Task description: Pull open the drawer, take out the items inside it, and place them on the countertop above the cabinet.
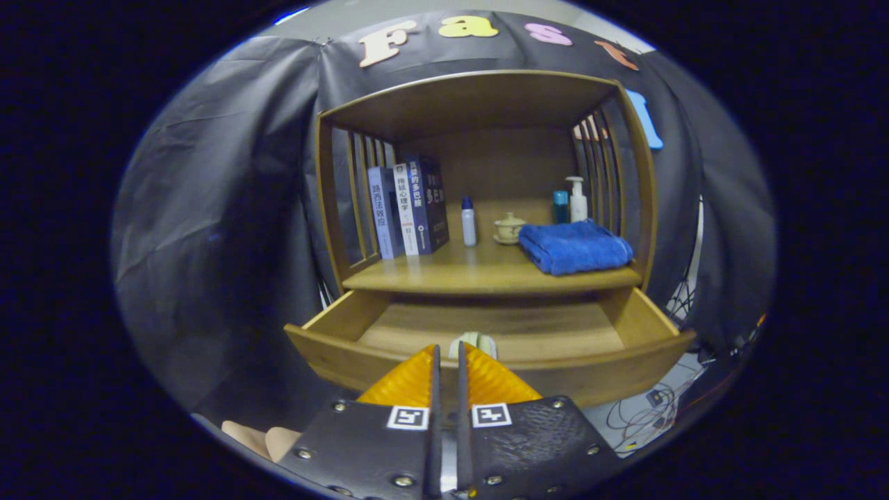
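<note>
Drawer: the drawer [486, 333] stands pulled open below the shelf, its front rail just ahead of the fingers, at 12 o'clock from them.
Item inside: a small pale object [473, 342] lies on the drawer floor, close behind the front rail, right beyond the fingertips; most of it is hidden, so what it is cannot be told.
Hand-held gripper: the hand-held gripper [446, 349] has its orange fingers nearly together, a thin slit between them, holding nothing.
Bench: the bench [479, 274] above the drawer carries books [408, 206] at 10 o'clock, a small bottle [469, 221], a lidded cup [509, 228] and a folded blue towel [574, 246] at 1 o'clock; bare wood lies in front of the bottle.
Handling, judged: the object looks small and light, possibly smooth and rounded, so it may slip; the fingers must widen first, then close across its narrow sides from above.
</note>
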`<action>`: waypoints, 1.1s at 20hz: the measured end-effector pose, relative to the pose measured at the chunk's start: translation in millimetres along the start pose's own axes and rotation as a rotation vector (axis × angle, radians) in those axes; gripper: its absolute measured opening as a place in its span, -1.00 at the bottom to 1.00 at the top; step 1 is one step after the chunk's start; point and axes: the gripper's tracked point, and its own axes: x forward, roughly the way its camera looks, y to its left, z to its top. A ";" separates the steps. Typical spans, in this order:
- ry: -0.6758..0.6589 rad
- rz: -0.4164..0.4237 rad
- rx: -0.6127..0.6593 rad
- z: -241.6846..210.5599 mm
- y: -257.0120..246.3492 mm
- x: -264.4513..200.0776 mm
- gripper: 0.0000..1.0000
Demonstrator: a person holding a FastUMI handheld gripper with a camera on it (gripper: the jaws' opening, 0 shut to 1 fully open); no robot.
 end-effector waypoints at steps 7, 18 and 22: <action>0.238 0.001 -0.088 -18.8 -10.3 95.2 -0.33; 0.491 -0.063 -0.072 -79.5 -32.0 163.0 -0.33; 0.510 -0.070 -0.072 -88.6 -34.4 167.8 -0.58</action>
